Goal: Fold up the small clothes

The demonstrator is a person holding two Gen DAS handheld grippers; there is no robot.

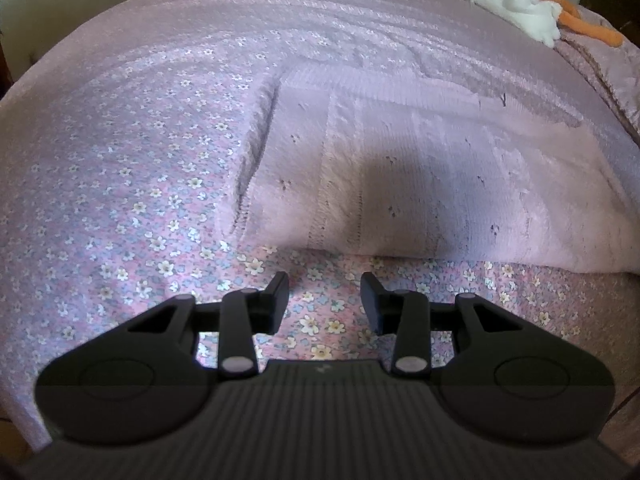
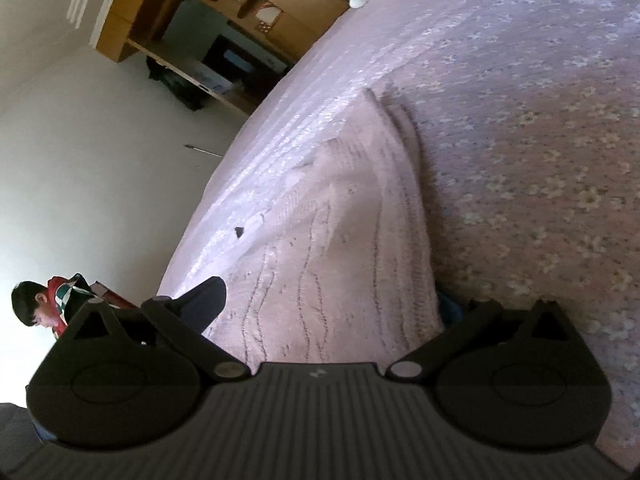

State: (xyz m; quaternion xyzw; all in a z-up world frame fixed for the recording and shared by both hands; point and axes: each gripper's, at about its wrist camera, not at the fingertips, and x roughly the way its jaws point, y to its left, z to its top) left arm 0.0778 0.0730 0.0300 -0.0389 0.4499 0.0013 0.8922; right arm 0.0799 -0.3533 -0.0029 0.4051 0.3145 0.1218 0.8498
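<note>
The surface is a wide bed (image 1: 132,184) under a pink cover printed with small white and blue flowers; the print is sharp close to the left wrist camera and fades to a pale, shiny weave farther off. On it lies a pink knitted garment (image 1: 400,168), folded into a thick flat rectangle with ribbed edges and small eyelet holes; it sits just ahead of the left gripper (image 1: 325,300), which hovers over bare cover with its two black fingers well apart and nothing between them; a shadow falls on the near part of the knit. At the far right corner of the bed rests a white plush toy (image 1: 516,4) with orange limbs.

The right wrist view is tilted, so the bed runs diagonally; the garment fills the space between the fingers of the right gripper (image 2: 332,312), which stand wide apart, one on the pale side and one low at the flowered side; whether they touch the knit I cannot tell. Beyond the bed edge are a plain white wall (image 2: 80,152), a wooden shelf unit (image 2: 160,8) with a dark screen in it, and a person (image 2: 44,304) in red and checked clothing low at the left.
</note>
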